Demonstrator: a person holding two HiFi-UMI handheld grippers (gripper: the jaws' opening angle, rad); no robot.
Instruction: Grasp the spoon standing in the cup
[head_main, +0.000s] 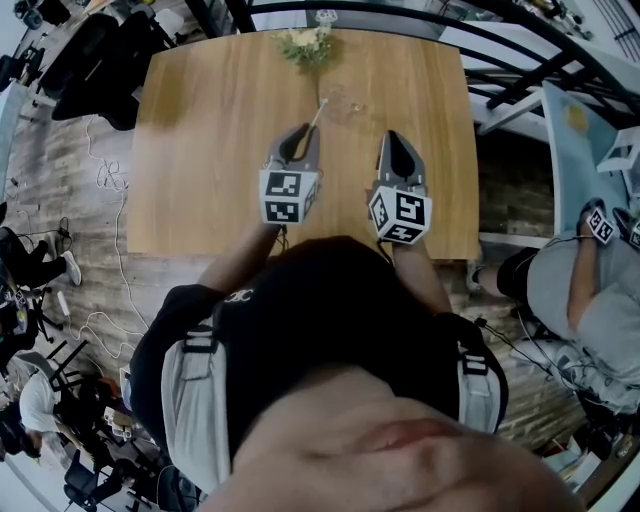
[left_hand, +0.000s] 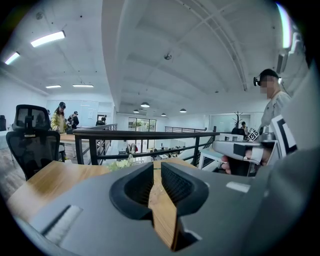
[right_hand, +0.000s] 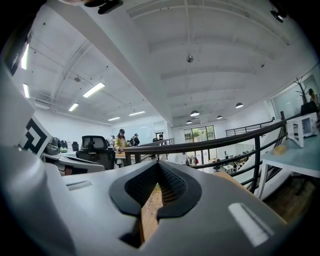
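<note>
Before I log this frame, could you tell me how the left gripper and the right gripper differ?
The left gripper has its fingers slightly apart; on the right gripper they meet. The left gripper's tip lies close to the spoon; the right gripper sits farther from it. Both hover empty over the wooden table.

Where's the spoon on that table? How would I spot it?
Start at the wooden table and find the flower bunch at its far edge. Just nearer than it, ahead of the left tool, slants the spoon: the only thin, pale, straight stick there.
</note>
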